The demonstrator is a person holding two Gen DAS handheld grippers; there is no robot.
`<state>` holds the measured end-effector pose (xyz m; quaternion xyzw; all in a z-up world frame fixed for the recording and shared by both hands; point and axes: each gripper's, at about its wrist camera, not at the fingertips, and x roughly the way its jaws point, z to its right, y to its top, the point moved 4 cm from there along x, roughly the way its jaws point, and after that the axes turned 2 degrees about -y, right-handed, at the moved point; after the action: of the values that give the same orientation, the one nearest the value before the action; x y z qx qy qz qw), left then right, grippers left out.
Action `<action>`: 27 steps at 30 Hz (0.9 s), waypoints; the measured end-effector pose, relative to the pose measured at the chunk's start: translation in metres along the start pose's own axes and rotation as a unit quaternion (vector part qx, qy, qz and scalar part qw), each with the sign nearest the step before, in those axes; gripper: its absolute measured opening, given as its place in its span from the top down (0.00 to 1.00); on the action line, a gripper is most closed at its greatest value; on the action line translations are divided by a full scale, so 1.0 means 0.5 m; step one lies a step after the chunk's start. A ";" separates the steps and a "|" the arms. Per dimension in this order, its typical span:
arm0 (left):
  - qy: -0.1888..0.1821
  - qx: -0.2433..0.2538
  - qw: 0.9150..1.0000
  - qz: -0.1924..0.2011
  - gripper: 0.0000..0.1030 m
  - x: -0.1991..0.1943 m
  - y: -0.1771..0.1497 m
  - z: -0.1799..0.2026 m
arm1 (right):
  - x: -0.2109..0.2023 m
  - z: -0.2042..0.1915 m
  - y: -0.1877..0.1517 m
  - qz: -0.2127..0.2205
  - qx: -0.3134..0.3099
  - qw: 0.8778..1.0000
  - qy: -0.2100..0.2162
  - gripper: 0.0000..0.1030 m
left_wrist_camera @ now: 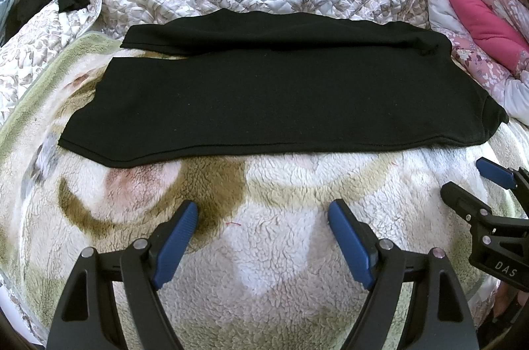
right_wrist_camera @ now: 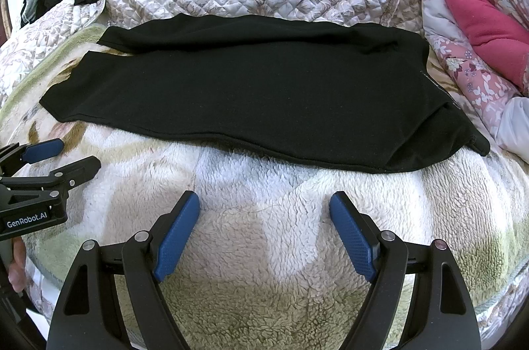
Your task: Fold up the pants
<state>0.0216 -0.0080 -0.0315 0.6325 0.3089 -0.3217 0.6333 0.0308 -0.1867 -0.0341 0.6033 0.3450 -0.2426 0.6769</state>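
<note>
The black pants lie flat on the fleece blanket, ahead of both grippers and touching neither. The left gripper and right gripper hover with fingers spread apart, holding nothing. Folds and seams in the dark fabric are hard to distinguish.

My left gripper hangs over the fleece blanket, blue pads spread wide with nothing between them. Ahead, the black pants lie flat across the blanket, one leg over the other. My right gripper pokes in from the right, also spread, near the pants' hem.
</note>
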 end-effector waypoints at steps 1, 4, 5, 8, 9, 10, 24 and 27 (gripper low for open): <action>0.000 0.000 1.000 0.000 0.19 0.000 0.000 0.000 | 0.000 0.000 0.000 0.000 0.000 1.000 0.000 0.21; 0.000 0.000 1.000 0.000 0.19 0.000 0.000 0.000 | 0.000 0.000 0.001 0.000 0.000 1.000 0.000 0.21; 0.000 0.000 1.000 0.000 0.19 0.000 0.000 0.000 | 0.000 0.000 0.000 0.000 0.000 1.000 0.000 0.21; 0.000 0.000 1.000 0.000 0.19 0.000 0.000 0.000 | 0.000 0.000 0.000 0.000 0.000 1.000 0.000 0.21; 0.000 0.000 1.000 0.000 0.19 0.000 0.000 0.000 | 0.000 0.000 0.000 0.000 0.000 1.000 0.000 0.21; 0.000 0.000 1.000 0.000 0.19 0.000 0.000 0.000 | 0.000 0.001 0.000 0.000 0.000 1.000 0.000 0.21; 0.001 0.002 1.000 0.001 0.18 -0.002 0.000 0.002 | -0.001 -0.001 0.002 -0.001 0.000 1.000 0.000 0.21; 0.001 0.002 1.000 0.001 0.18 -0.002 0.000 0.002 | -0.002 -0.001 0.004 -0.002 -0.001 1.000 0.001 0.21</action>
<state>0.0213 -0.0090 -0.0306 0.6342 0.3082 -0.3207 0.6324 0.0316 -0.1861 -0.0319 0.6023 0.3472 -0.2428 0.6766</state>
